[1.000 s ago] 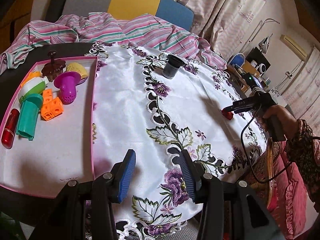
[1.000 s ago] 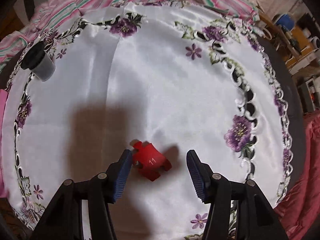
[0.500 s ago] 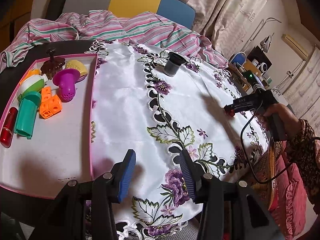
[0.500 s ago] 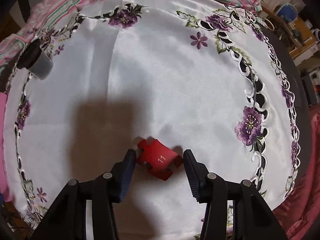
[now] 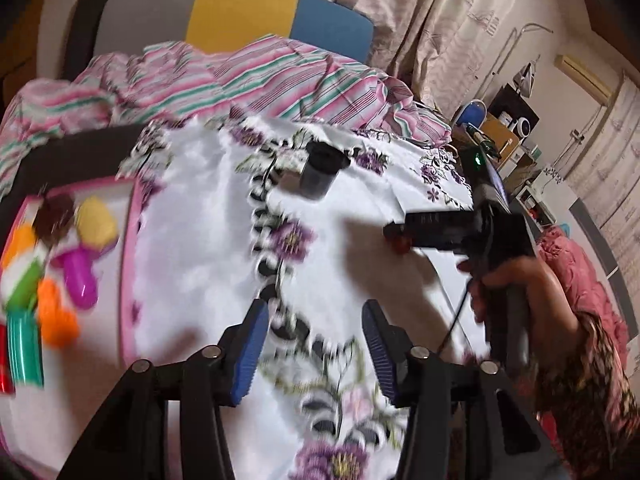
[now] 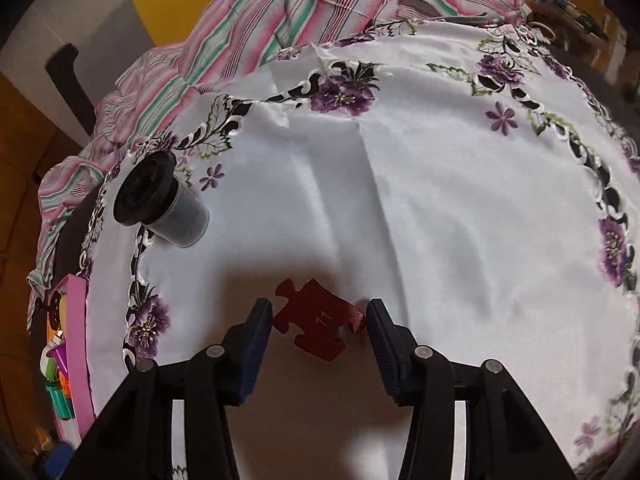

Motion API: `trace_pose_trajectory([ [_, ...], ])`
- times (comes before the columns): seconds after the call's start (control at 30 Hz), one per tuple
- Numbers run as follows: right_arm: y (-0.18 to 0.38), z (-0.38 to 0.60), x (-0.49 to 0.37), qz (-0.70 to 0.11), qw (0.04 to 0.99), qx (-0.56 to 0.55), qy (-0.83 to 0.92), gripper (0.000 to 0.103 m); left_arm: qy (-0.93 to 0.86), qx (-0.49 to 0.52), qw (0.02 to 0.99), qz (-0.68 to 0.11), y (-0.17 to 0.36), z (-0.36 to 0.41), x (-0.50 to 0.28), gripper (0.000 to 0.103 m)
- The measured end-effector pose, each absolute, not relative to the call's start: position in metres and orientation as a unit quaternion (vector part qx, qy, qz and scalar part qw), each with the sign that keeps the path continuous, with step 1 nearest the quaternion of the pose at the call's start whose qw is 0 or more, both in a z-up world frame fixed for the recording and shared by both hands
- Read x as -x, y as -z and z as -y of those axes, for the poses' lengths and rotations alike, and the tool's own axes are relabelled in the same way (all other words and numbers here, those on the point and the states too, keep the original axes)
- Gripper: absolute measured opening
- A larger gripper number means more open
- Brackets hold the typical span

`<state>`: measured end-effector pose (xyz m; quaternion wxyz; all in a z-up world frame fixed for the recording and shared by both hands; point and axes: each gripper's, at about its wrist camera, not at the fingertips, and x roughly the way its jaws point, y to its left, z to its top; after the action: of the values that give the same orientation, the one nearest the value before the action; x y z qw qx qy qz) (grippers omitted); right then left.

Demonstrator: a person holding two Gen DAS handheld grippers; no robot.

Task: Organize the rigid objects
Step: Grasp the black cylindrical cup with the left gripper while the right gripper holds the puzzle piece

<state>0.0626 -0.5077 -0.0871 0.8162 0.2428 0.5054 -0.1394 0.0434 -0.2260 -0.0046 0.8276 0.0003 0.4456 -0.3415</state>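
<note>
A red jigsaw piece [image 6: 320, 320] marked 11 sits between the blue pads of my right gripper [image 6: 318, 328], which is shut on it just above the white flowered cloth [image 6: 440, 200]. The left wrist view shows that gripper [image 5: 400, 236] from the side, with the red piece [image 5: 401, 245] at its tip. My left gripper [image 5: 314, 344] hovers over the cloth with its jaws opening and nothing between them. A black cup [image 5: 320, 176] stands at the far side, also in the right wrist view as the cup [image 6: 160, 200]. A pink tray [image 5: 132, 240] at the left holds several toys.
A striped pink and green cloth [image 5: 240, 80] is bunched at the table's far edge, with a chair behind it. The person's hand [image 5: 516, 284] and a cable are at the right. The tray's pink rim [image 6: 76, 340] stands at the left of the right wrist view.
The right gripper closed on the red piece and carried it left, nearer the cup and tray. The left gripper moved forward over the cloth and its jaws widened.
</note>
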Motion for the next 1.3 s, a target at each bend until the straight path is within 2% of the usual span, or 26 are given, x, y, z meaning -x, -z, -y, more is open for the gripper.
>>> trace_pose_trajectory([
  [0.13,0.085,0.509,-0.057,-0.503,0.82,-0.228,0.149,0.05,0.344,-0.016,0.828,-0.442,0.008,0.263,-0.068,0.061],
  [0.43,0.089,0.512,-0.059,-0.508,0.812,-0.247,0.145,0.05,0.324,-0.09,0.825,-0.455,0.049,0.359,-0.134,0.063],
  [0.97,0.091,0.507,-0.065,-0.517,0.808,-0.25,0.128,0.05,0.311,-0.104,0.844,-0.423,0.068,0.395,-0.179,0.063],
  [1.07,0.091,0.509,-0.065,-0.516,0.808,-0.254,0.126,0.05,0.318,-0.1,0.845,-0.418,0.07,0.395,-0.18,0.057],
  [1.13,0.091,0.51,-0.065,-0.516,0.808,-0.256,0.126,0.05,0.319,-0.098,0.845,-0.419,0.071,0.394,-0.18,0.048],
  [1.3,0.091,0.508,-0.067,-0.517,0.81,-0.246,0.127,0.05,0.327,-0.09,0.84,-0.423,0.071,0.387,-0.178,0.045],
])
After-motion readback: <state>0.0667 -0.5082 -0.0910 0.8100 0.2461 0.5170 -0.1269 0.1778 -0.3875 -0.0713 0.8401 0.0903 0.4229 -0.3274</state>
